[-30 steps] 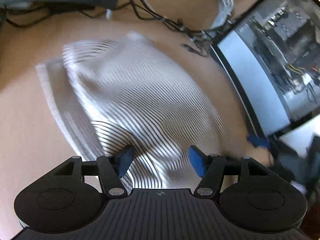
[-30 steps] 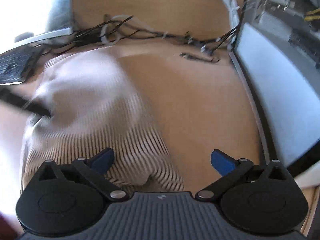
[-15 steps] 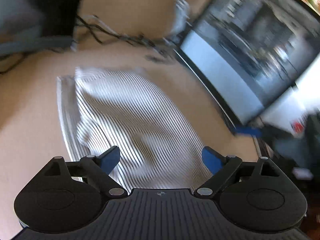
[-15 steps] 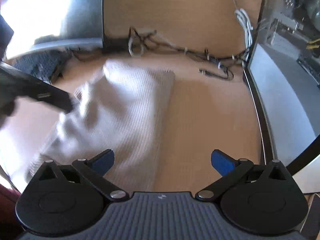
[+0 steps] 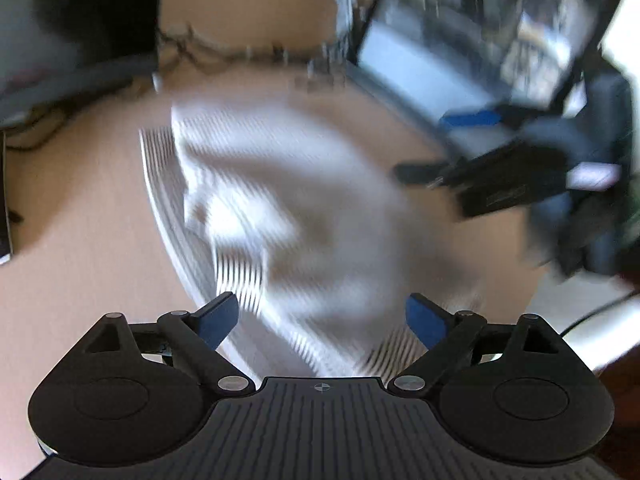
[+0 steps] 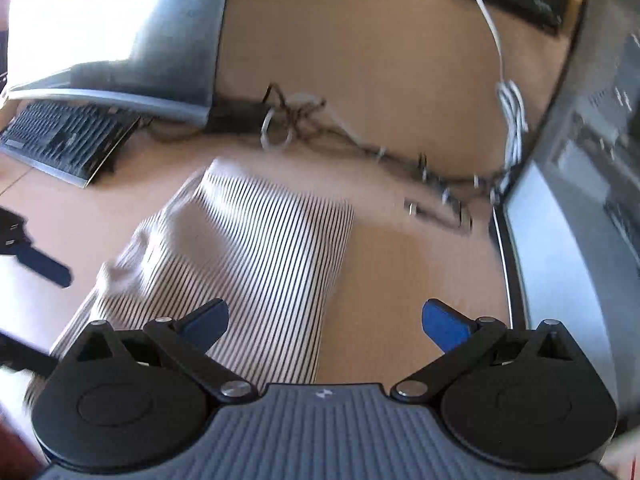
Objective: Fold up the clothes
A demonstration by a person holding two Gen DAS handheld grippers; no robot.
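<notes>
While spread wide, both grippers [image 5: 322,318] [image 6: 325,320] grip nothing.

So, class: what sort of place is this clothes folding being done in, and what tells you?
Probably an office or computer desk: a keyboard beside a monitor, and tangled cables behind the striped garment.
</notes>
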